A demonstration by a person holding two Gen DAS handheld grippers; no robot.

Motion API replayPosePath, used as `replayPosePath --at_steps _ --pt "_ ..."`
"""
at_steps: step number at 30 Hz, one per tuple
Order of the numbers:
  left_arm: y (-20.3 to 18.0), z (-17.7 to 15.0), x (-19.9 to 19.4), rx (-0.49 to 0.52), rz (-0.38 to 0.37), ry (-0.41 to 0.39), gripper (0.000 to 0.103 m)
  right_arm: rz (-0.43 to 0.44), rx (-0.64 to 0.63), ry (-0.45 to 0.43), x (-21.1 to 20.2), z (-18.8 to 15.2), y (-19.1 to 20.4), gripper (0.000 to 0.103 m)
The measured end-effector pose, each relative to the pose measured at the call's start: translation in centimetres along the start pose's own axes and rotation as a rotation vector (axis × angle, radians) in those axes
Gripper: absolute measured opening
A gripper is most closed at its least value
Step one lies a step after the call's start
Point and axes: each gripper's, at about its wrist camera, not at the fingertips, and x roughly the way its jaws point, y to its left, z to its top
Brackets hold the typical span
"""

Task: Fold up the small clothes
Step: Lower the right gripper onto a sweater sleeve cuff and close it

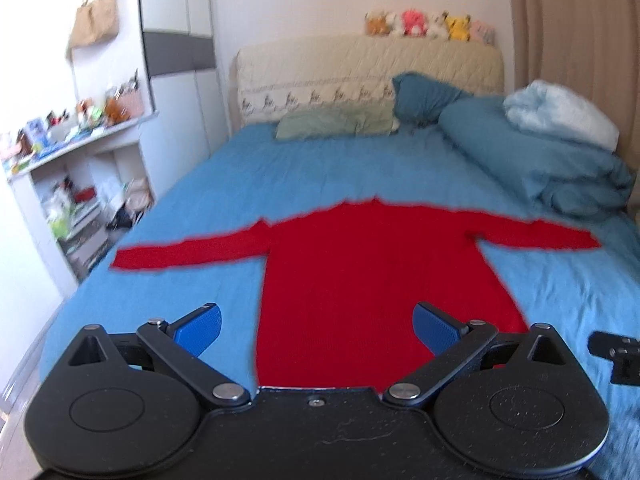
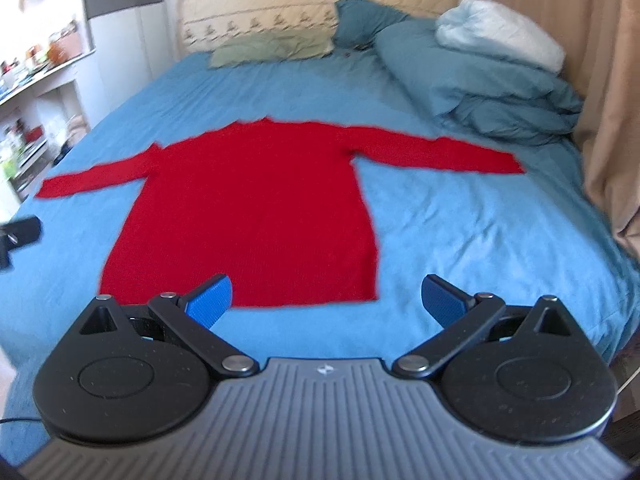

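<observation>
A red long-sleeved sweater [image 1: 360, 272] [image 2: 256, 200] lies flat on the blue bed sheet [image 1: 208, 184] [image 2: 460, 232], hem towards me, both sleeves spread out sideways. My left gripper [image 1: 318, 326] hovers open above the hem, its blue pads [image 1: 200, 330] wide apart, nothing between them. My right gripper [image 2: 326, 300] is open too, just in front of the hem's right corner, holding nothing. A black part of the right gripper [image 1: 616, 354] shows at the left wrist view's right edge; the left gripper [image 2: 16, 236] shows at the right wrist view's left edge.
A folded blue duvet [image 1: 540, 160] [image 2: 480, 80] topped by a pale blanket [image 1: 560, 112] fills the bed's far right corner. Pillows [image 1: 332, 122] lie by the headboard [image 1: 360, 68]. Cluttered white shelves [image 1: 80, 184] stand left of the bed, a curtain [image 2: 600, 80] on the right.
</observation>
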Motion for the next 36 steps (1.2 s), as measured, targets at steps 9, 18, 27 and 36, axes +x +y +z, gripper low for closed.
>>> replayPosePath --at_steps 9,18,27,36 --pt "-4.7 10.1 9.7 0.05 -0.099 -0.079 0.103 -0.143 0.153 -0.046 7.3 7.8 -8.4 0.103" --pt "-13.2 15.2 29.4 0.099 -0.243 0.026 0.103 -0.275 0.349 -0.048 23.9 11.6 -19.2 0.103" --pt "-21.3 15.6 44.3 0.147 -0.274 0.155 0.103 -0.349 0.506 -0.042 36.2 11.6 -27.7 0.103" --pt "-26.1 13.5 52.9 0.175 -0.236 0.411 0.103 -0.363 0.576 0.039 43.7 11.7 -34.1 0.094"
